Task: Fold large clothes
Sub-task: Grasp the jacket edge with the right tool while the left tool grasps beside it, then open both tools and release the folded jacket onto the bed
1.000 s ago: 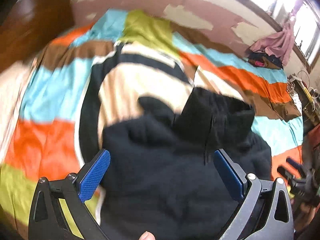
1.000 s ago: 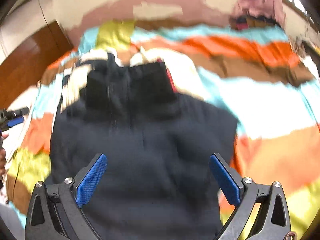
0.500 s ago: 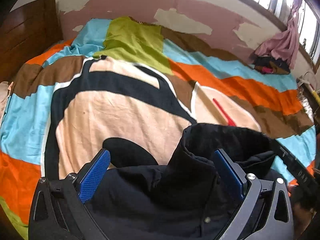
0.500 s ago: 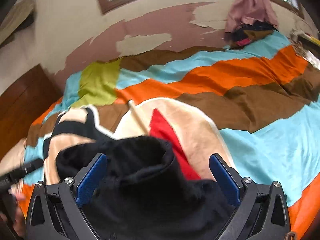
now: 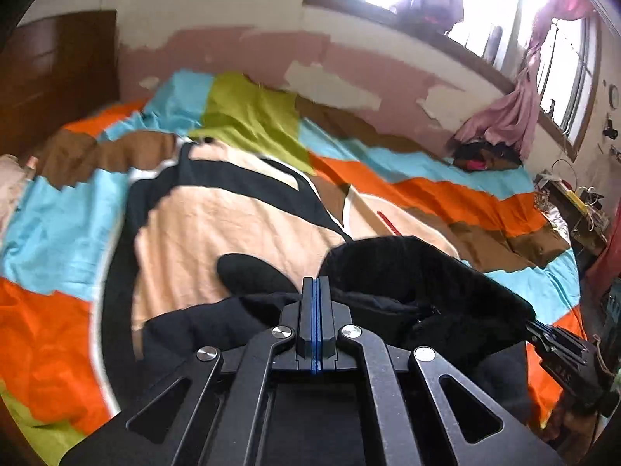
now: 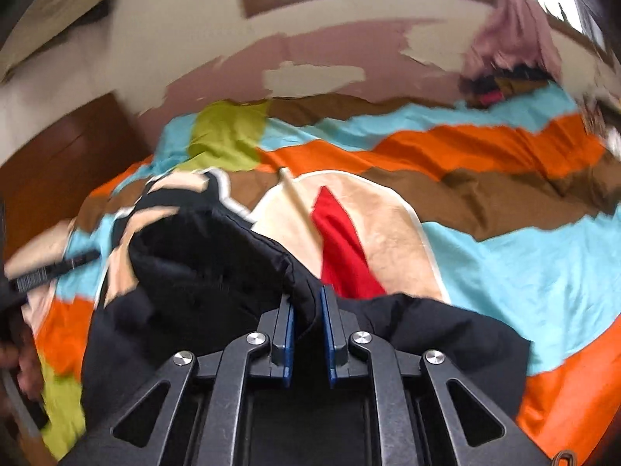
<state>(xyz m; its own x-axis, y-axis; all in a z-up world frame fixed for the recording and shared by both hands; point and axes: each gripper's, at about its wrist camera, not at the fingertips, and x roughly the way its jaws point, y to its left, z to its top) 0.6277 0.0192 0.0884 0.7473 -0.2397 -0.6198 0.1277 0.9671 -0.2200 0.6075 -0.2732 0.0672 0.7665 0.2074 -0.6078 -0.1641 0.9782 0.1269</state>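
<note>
Both grippers meet one black jacket (image 5: 407,283) on the bed (image 5: 70,209), lying at its near edge over the striped cover. My left gripper (image 5: 316,291) has just closed; its blue pads are pressed flat together, and I cannot tell whether any cloth is caught between them. My right gripper (image 6: 306,306) has just closed too, and its jaws pinch a fold of the jacket's collar edge. Each view shows the other gripper at the jacket's far side. Pink cloth (image 5: 512,116) hangs by the window.
</note>
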